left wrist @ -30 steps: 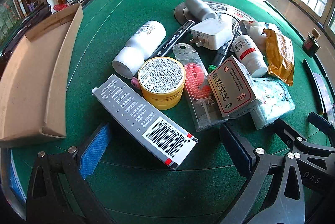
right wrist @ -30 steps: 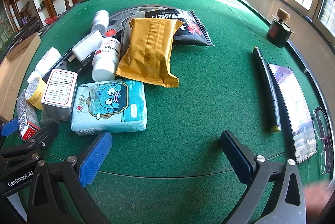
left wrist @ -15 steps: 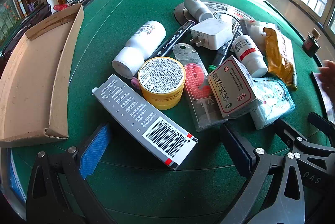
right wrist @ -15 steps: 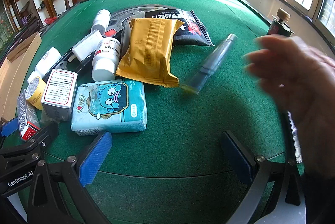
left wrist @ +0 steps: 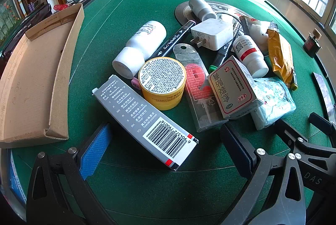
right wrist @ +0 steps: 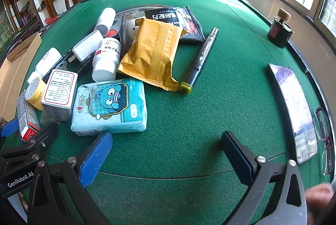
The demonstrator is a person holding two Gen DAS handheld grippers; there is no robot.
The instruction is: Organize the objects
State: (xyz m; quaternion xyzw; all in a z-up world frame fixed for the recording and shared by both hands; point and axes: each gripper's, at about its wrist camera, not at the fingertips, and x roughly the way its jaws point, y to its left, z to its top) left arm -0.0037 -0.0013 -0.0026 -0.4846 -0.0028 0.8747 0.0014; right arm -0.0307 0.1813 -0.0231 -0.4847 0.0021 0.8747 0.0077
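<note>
A pile of small items lies on the green felt table (left wrist: 126,15): a grey barcode box (left wrist: 145,117), a yellow tape tin (left wrist: 162,82), white bottles (left wrist: 139,48), a white charger (left wrist: 212,33), a medicine box (left wrist: 233,86), a blue tissue pack (right wrist: 110,107) and a yellow packet (right wrist: 153,50). A dark marker with a yellow-green cap (right wrist: 198,61) lies beside the yellow packet. My left gripper (left wrist: 166,153) is open, the barcode box's near end between its fingers. My right gripper (right wrist: 166,157) is open over bare felt, right of the tissue pack.
An open cardboard tray (left wrist: 35,78) sits at the table's left edge. A phone (right wrist: 294,107) and glasses (right wrist: 325,136) lie along the right rim, a dark ink bottle (right wrist: 280,31) farther back. Part of a hand (right wrist: 319,197) shows at bottom right. Chairs stand behind the table.
A hand came in from the right, carried the dark marker from beside the phone and laid it next to the yellow packet, then withdrew. Both grippers stayed put.
</note>
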